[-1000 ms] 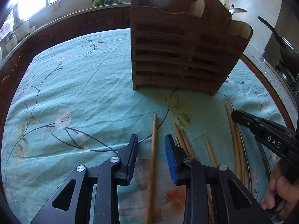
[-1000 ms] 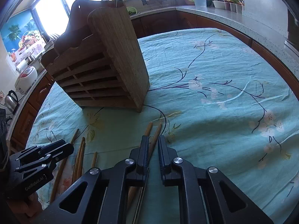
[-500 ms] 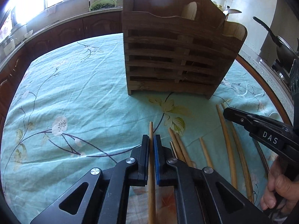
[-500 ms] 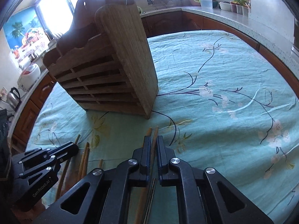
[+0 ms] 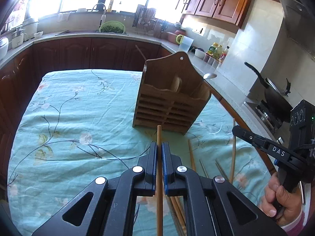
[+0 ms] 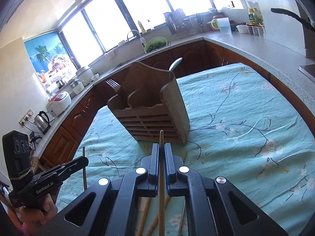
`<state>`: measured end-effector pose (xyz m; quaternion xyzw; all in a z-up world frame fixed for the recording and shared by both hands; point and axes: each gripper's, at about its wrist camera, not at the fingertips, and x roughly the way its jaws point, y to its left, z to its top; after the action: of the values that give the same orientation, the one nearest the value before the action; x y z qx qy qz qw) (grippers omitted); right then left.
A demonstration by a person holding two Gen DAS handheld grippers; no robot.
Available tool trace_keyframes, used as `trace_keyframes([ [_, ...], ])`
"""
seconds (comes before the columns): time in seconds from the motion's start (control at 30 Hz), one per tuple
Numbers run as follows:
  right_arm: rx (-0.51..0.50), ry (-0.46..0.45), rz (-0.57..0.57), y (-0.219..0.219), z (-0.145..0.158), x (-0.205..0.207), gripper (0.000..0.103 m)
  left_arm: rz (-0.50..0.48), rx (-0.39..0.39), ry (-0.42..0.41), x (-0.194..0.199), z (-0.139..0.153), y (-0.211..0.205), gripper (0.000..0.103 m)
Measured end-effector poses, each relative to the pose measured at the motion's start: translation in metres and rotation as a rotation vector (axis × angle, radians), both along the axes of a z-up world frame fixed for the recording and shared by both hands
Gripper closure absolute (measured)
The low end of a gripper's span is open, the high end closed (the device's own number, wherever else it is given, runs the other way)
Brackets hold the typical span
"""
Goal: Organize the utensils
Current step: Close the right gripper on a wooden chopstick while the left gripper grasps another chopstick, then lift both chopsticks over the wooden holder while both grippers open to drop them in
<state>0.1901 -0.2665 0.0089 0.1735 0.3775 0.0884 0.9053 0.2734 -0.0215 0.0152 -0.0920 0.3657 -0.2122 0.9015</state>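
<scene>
Nearest the left wrist camera, the left hand-held gripper [image 5: 159, 149] is closed on a wooden chopstick [image 5: 159, 137], which runs between its fingers and sticks out past the tips toward the rack. Nearest the right wrist camera, the right hand-held gripper [image 6: 161, 150] is likewise clamped on a second chopstick [image 6: 161, 137], its tip pointing forward and raised above the cloth. Under and just beside both grippers, loose chopsticks [image 5: 191, 155] lie scattered on the teal flowered cloth [image 5: 78, 118] that covers the bench. At the right edge of the left view, a hand [image 5: 283, 198] grips the right tool's handle.

Farther out, near the middle of the bench, a slatted wooden rack [image 5: 169, 106] stands upright on the cloth. A spoon [image 6: 175, 63] stands in its right compartment and a fork [image 6: 113, 84] rises from its left side.

Beyond the bench, a kitchen counter [image 6: 246, 45] curves around the room, with a green colander [image 5: 112, 27] by the sink and a black pan [image 5: 275, 96] on the stove at right.
</scene>
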Motion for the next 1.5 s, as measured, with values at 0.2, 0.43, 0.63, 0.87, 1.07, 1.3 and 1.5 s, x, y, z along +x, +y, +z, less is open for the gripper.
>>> trace_keyframes([
  [0.2, 0.012, -0.084, -0.004, -0.003, 0.037, -0.014, 0.098, 0.001, -0.030, -0.075, -0.030, 0.032, 0.016, 0.100],
  [0.43, 0.006, -0.183, -0.026, -0.011, 0.074, -0.022, 0.098, 0.033, -0.059, -0.168, -0.053, 0.063, 0.031, 0.100],
  [0.63, 0.007, -0.218, -0.028, -0.013, 0.086, -0.021, 0.098, 0.051, -0.065, -0.185, -0.055, 0.064, 0.034, 0.100],
  [0.87, 0.003, -0.238, -0.029, -0.011, 0.089, -0.016, 0.098, 0.065, -0.071, -0.202, -0.055, 0.069, 0.035, 0.100],
  [1.07, -0.002, -0.263, -0.048, -0.013, 0.096, -0.008, 0.098, 0.085, -0.090, -0.227, -0.046, 0.075, 0.037, 0.100],
  [1.3, -0.021, -0.359, -0.088, -0.015, 0.124, 0.020, 0.098, 0.115, -0.112, -0.317, -0.021, 0.099, 0.034, 0.100],
  [1.5, -0.045, -0.440, -0.133, -0.017, 0.152, 0.057, 0.098, 0.155, -0.132, -0.407, 0.018, 0.120, 0.026, 0.100],
])
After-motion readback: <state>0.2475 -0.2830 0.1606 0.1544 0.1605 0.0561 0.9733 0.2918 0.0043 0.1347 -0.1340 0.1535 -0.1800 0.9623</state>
